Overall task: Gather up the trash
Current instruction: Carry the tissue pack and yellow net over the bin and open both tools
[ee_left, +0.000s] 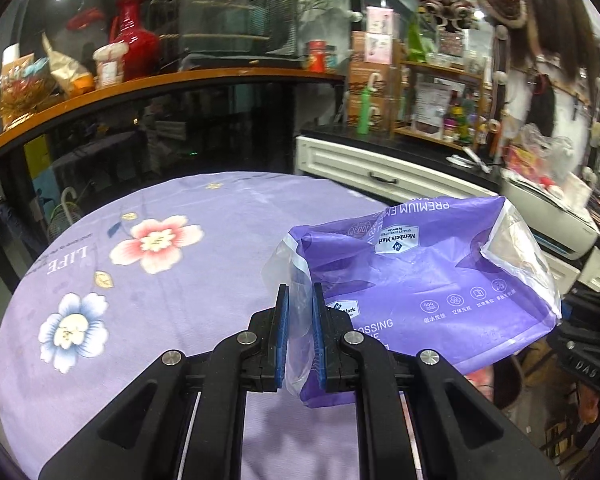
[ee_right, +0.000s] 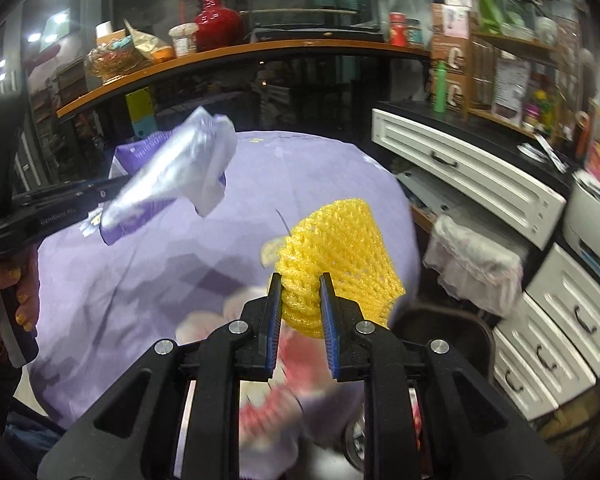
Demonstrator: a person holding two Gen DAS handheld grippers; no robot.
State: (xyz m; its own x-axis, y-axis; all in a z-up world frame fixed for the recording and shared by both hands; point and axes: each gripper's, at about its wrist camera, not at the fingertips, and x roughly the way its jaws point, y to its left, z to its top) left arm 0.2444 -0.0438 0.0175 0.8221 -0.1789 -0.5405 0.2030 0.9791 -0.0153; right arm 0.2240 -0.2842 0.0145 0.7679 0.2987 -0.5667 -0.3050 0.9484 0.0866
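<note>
Left gripper (ee_left: 300, 300) pinches the purple bag (ee_left: 420, 280); right gripper (ee_right: 300, 288) pinches the yellow foam net (ee_right: 340, 248).

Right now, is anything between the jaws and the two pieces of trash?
Nothing visible: the left gripper is shut on the purple plastic bag, and the right gripper is shut on the yellow foam net. No bin is clearly visible.

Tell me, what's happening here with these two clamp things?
A person is clearing trash off a round table with a handheld gripper in each hand. The left gripper is shut on a purple plastic bag, held up off the cloth. The right gripper is shut on a yellow foam net, also lifted.
</note>
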